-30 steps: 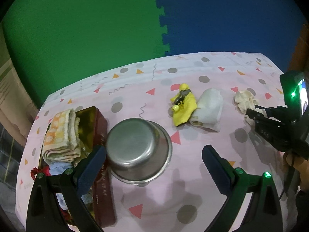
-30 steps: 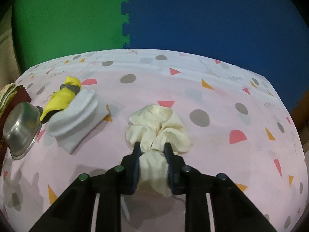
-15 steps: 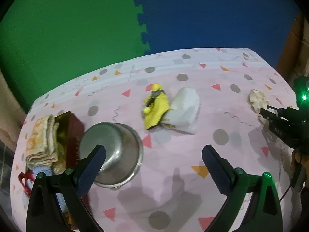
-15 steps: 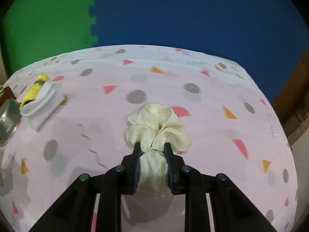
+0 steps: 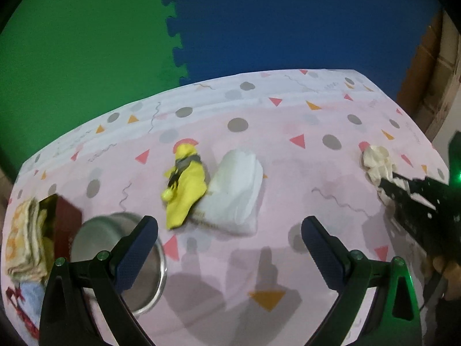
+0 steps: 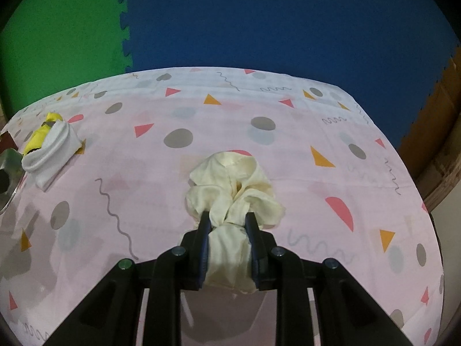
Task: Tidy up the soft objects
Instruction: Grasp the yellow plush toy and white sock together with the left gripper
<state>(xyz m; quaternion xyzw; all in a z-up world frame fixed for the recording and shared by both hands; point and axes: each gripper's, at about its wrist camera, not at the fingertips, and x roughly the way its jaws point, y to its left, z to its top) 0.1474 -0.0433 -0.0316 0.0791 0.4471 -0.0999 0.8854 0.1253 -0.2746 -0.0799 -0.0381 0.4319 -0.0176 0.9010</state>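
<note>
My right gripper (image 6: 227,219) is shut on a crumpled cream cloth (image 6: 230,181), which bunches out ahead of the pads over the pink patterned tablecloth (image 6: 288,173). The left wrist view shows that same cream cloth (image 5: 377,163) at the far right, in the right gripper (image 5: 386,184). My left gripper (image 5: 230,227) stands open with nothing between its fingers, just short of a yellow cloth item (image 5: 185,186) and a folded white cloth (image 5: 236,193) that lie touching each other. Far left in the right wrist view are the yellow item (image 6: 40,135) and the white cloth (image 6: 52,152).
A steel bowl (image 5: 115,248) lies tipped against a dark red box (image 5: 64,219) at the left, which holds a folded orange-checked towel (image 5: 23,245) and other cloths. Green and blue foam mats back the table. The table's right edge (image 6: 415,190) is close to the cream cloth.
Both views have swung to the right: the bowl and box slid left in the left wrist view, and the yellow and white cloths slid left in the right wrist view. The grip on the cream cloth is unchanged.
</note>
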